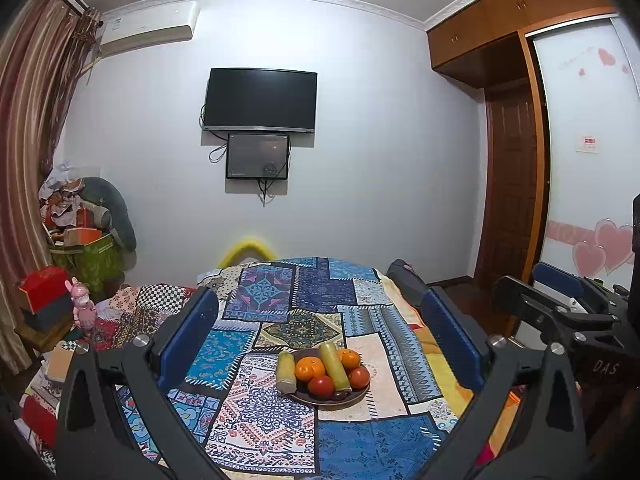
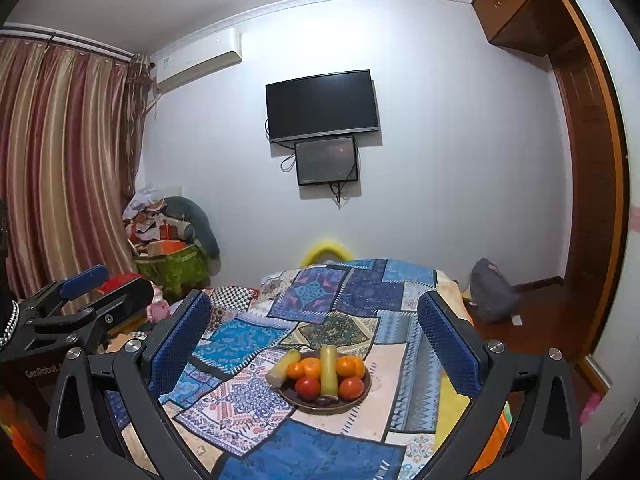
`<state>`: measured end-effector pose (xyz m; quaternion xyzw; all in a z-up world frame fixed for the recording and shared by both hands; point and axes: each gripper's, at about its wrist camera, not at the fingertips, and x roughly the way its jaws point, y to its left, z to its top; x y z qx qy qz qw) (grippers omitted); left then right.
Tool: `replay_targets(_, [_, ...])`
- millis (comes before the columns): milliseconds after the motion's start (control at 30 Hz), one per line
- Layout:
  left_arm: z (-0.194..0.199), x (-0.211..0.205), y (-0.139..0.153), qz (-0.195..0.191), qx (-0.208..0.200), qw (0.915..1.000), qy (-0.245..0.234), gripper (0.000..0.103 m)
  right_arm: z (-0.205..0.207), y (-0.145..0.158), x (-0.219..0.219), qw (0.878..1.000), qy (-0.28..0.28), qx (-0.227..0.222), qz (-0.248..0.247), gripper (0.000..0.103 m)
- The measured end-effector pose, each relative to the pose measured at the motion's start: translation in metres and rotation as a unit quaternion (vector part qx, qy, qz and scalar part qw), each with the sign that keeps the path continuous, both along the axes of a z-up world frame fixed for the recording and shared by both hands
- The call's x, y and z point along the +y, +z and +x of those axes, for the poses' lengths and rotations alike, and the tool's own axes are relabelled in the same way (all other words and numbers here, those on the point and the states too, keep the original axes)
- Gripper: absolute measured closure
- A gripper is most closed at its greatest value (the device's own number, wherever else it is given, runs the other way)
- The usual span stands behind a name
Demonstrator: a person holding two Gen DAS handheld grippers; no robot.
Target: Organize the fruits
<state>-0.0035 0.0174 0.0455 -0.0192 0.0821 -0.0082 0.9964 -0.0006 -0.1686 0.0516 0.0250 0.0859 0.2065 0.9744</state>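
The left hand-held gripper (image 1: pixel 320 344) hangs above the bed with its blue-padded fingers spread wide and nothing between them; the right hand-held gripper (image 2: pixel 316 344) is held the same way, jaws wide and empty. Each looks down its fingers at the same target, and each shows at the edge of the other's view, so the two are side by side and well short of the fruit.

Between the fingers in both views sits a dark, shallow round plate (image 1: pixel 352 397) on a patchwork quilt (image 1: pixel 256 420) that covers the bed. On the plate lie oranges (image 1: pixel 307 369), red tomato-like fruits (image 1: pixel 321 386) and a pale yellow-green stick (image 1: pixel 335 366) laid lengthwise across the middle. A second stick (image 1: pixel 286 372) leans over the plate's left rim, partly off it. Something small and dark lies at the near edge; I cannot tell what it is.

As a judgement, the fruit lies gathered on the plate, which fits either a pile waiting to be sorted or a finished arrangement with both grippers drawn clear. The pictures do not settle which.

The round fruit looks smooth and firm and likely to roll if nudged; the sticks are long, straight-sided and cut flat at the ends, easier to pinch across their width. The quilt is soft, printed cloth, slightly rumpled, so the plate may rock under pressure.
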Motion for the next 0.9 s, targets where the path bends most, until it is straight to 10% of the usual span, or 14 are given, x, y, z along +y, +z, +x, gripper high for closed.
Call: replay_targets(900, [-0.0003,-0.0046,-0.0005,-0.001,0.009,0.9998,-0.016,0.0,-0.0024,0.0012,0.0002,1.0,-0.005,-0.006,-0.005,0.0])
